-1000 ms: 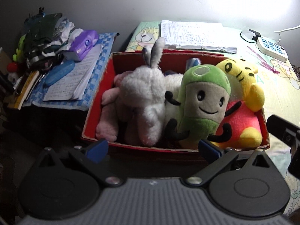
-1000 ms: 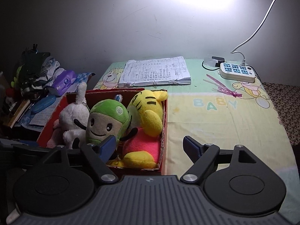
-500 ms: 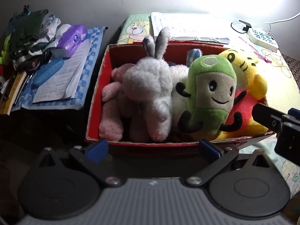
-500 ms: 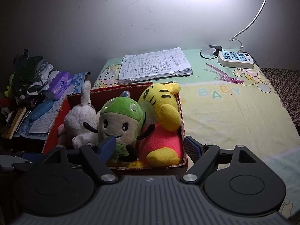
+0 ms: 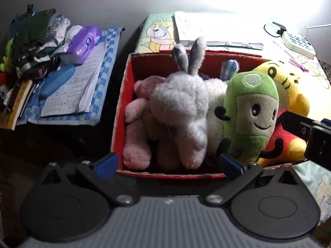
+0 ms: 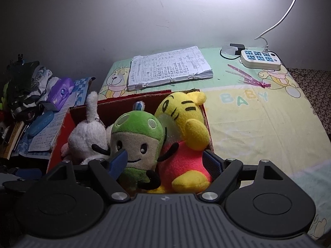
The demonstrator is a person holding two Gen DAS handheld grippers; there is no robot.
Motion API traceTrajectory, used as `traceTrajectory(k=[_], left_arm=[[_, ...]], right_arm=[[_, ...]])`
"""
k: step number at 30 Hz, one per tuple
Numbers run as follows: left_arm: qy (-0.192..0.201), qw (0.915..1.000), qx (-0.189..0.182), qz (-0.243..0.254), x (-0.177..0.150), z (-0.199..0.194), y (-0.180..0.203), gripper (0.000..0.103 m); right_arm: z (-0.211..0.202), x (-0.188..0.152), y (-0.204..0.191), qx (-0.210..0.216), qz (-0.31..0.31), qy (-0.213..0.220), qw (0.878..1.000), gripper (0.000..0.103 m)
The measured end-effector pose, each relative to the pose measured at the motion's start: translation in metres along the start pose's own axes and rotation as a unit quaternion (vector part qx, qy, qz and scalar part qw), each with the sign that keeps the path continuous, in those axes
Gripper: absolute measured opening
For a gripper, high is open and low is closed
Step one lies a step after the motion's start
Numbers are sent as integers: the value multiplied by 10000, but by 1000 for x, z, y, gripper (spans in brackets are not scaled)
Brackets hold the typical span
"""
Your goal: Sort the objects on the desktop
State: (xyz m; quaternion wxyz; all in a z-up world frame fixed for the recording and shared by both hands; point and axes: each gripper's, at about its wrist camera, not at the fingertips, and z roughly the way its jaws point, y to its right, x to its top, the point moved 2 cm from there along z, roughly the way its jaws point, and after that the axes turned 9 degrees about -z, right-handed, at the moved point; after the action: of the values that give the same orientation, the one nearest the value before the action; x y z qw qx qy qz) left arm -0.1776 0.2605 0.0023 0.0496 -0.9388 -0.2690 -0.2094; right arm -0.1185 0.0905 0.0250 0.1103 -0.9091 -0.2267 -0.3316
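Note:
A red cardboard box (image 5: 122, 111) (image 6: 60, 136) holds several plush toys: a white rabbit (image 5: 182, 113) (image 6: 86, 136), a pink toy (image 5: 136, 130), a green smiling toy (image 5: 252, 115) (image 6: 136, 140) and a yellow tiger in red (image 5: 289, 95) (image 6: 184, 136). My left gripper (image 5: 168, 163) is open and empty at the box's near wall. My right gripper (image 6: 165, 161) is open, its fingers to either side of the green toy and the tiger's red body, not closed on them. It also shows at the right edge of the left wrist view (image 5: 310, 132).
A stack of written papers (image 6: 167, 68) lies behind the box on a baby-print cloth (image 6: 258, 119). A power strip (image 6: 260, 60) and pink strips (image 6: 246, 76) sit far right. A side table at left holds a purple tissue pack (image 5: 84, 41), blue case (image 5: 58, 80), notebook and clothes.
Both grippers have moved closer to the box. The right gripper has shifted left, so its open fingers now flank the green toy and the tiger.

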Motion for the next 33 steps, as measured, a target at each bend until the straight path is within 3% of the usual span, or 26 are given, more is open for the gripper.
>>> traceTrajectory(k=[8,21,33], left_arm=[[239,9997,86,-66,-3,5,10,102],[307,9995,89,79,-3,10,21,102],[118,9999,2,122,-5,14,21,102]], right_arm=[[10,0,2,3,-43,-87,10000,82],[16,-7,16,-24,177,-170,9997,82],[19,-11,10,50,112,-218,9997,82]])
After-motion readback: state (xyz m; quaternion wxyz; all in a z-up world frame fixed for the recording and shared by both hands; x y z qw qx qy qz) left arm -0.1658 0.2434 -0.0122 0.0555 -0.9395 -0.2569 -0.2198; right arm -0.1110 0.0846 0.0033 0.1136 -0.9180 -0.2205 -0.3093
